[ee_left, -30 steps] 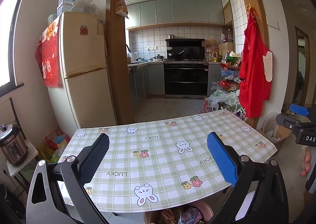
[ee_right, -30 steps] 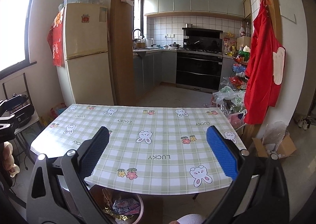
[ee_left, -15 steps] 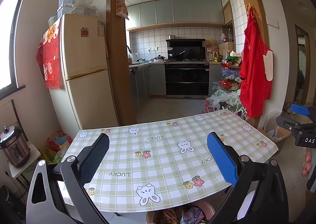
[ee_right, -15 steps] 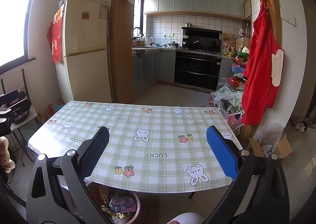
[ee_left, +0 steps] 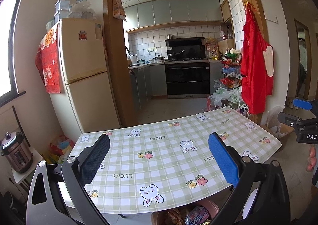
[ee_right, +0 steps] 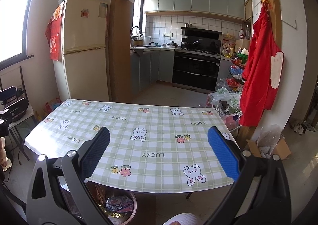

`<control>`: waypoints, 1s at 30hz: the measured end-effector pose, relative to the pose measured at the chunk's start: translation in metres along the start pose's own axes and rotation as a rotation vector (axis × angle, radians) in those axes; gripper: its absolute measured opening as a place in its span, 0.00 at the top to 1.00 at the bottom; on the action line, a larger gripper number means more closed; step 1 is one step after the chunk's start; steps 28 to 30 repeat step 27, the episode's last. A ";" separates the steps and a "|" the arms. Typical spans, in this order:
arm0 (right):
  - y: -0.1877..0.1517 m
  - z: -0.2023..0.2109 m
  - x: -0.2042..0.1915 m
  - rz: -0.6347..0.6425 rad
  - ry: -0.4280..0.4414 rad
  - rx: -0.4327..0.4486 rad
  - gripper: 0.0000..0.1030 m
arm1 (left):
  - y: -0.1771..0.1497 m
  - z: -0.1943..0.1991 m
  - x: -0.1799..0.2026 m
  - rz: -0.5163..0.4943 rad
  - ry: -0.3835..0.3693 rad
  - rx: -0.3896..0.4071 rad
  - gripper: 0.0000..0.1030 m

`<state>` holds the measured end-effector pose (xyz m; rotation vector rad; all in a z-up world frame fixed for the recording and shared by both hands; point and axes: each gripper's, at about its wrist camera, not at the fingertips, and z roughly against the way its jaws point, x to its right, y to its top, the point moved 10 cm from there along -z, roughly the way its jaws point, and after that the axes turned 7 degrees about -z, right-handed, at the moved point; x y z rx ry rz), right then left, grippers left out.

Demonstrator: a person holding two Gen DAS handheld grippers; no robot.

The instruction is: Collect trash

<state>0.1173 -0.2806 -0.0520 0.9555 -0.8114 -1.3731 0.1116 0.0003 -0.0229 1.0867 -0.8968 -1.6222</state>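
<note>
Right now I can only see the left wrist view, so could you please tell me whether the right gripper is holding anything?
Observer: No. The right gripper is open, with nothing between its black and blue pads. It hangs over the green checked tablecloth.
Operator: Thank you. Where is the round pink bin relative to that gripper?
Observer: The round pink bin shows under the table's near edge, below the gripper's black-padded finger, with wrappers inside it.
Operator: Is anything lying on the floor beyond the brown cardboard box?
Observer: Yes. Past the brown cardboard box, a pair of pale shoes lies on the floor by the doorway.
</note>
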 end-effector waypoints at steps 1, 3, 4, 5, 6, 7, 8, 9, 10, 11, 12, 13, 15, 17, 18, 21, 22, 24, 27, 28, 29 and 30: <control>0.000 0.000 0.000 0.001 0.000 -0.001 0.06 | 0.000 0.000 0.000 -0.002 0.000 0.000 0.06; 0.000 -0.001 -0.001 0.002 -0.001 0.000 0.06 | 0.000 0.000 0.001 -0.005 0.002 0.000 0.06; 0.000 -0.001 -0.001 0.002 -0.001 -0.001 0.06 | 0.000 0.001 0.001 -0.007 0.002 0.001 0.06; 0.000 -0.001 -0.001 0.002 -0.001 -0.001 0.06 | 0.000 0.001 0.001 -0.008 0.001 0.001 0.06; 0.000 -0.001 -0.001 0.002 -0.001 0.000 0.06 | 0.000 0.001 0.001 -0.009 0.001 0.001 0.06; 0.000 -0.001 -0.001 0.001 -0.002 -0.001 0.06 | 0.000 0.001 0.001 -0.010 0.001 0.001 0.06; 0.000 -0.001 -0.001 0.002 -0.002 -0.001 0.06 | 0.000 0.001 0.002 -0.009 0.001 0.001 0.06; -0.001 -0.001 -0.001 0.002 -0.001 -0.002 0.06 | 0.000 0.001 0.002 -0.009 0.000 0.000 0.06; -0.001 -0.001 -0.001 0.002 -0.002 -0.002 0.06 | 0.000 0.001 0.002 -0.009 -0.001 0.000 0.06; -0.001 -0.001 -0.001 0.002 -0.002 -0.002 0.06 | 0.000 0.001 0.002 -0.009 -0.002 -0.001 0.06; -0.002 -0.001 -0.001 0.003 -0.003 -0.003 0.06 | -0.001 0.001 0.003 -0.009 -0.002 -0.002 0.06; -0.002 -0.002 -0.001 0.004 -0.003 -0.003 0.06 | -0.001 0.001 0.003 -0.010 -0.001 -0.003 0.06; -0.002 -0.001 -0.001 0.003 -0.003 -0.002 0.06 | -0.001 0.001 0.003 -0.010 -0.002 -0.003 0.06; -0.002 -0.001 -0.001 0.002 -0.002 -0.003 0.06 | -0.001 0.001 0.003 -0.009 -0.001 -0.002 0.06; -0.002 -0.001 -0.001 0.003 -0.003 -0.003 0.06 | -0.001 0.001 0.003 -0.008 0.000 -0.002 0.06; -0.003 -0.002 -0.001 0.004 -0.003 -0.003 0.06 | -0.004 0.000 0.001 -0.002 0.000 -0.005 0.06; -0.003 -0.002 -0.001 0.003 -0.004 -0.003 0.06 | -0.004 0.000 0.000 -0.002 0.002 -0.006 0.06; -0.003 -0.002 -0.001 0.004 -0.005 -0.005 0.06 | -0.005 -0.001 -0.001 0.000 0.005 -0.009 0.06; -0.004 -0.002 0.000 0.003 -0.004 -0.005 0.06 | -0.006 -0.001 -0.003 0.008 0.010 -0.012 0.06; -0.004 -0.002 0.000 0.003 -0.004 -0.005 0.06 | -0.006 -0.001 -0.003 0.008 0.010 -0.012 0.06; -0.004 -0.002 0.000 0.003 -0.004 -0.005 0.06 | -0.006 -0.001 -0.003 0.008 0.010 -0.012 0.06; -0.004 -0.002 0.000 0.003 -0.004 -0.005 0.06 | -0.006 -0.001 -0.003 0.008 0.010 -0.012 0.06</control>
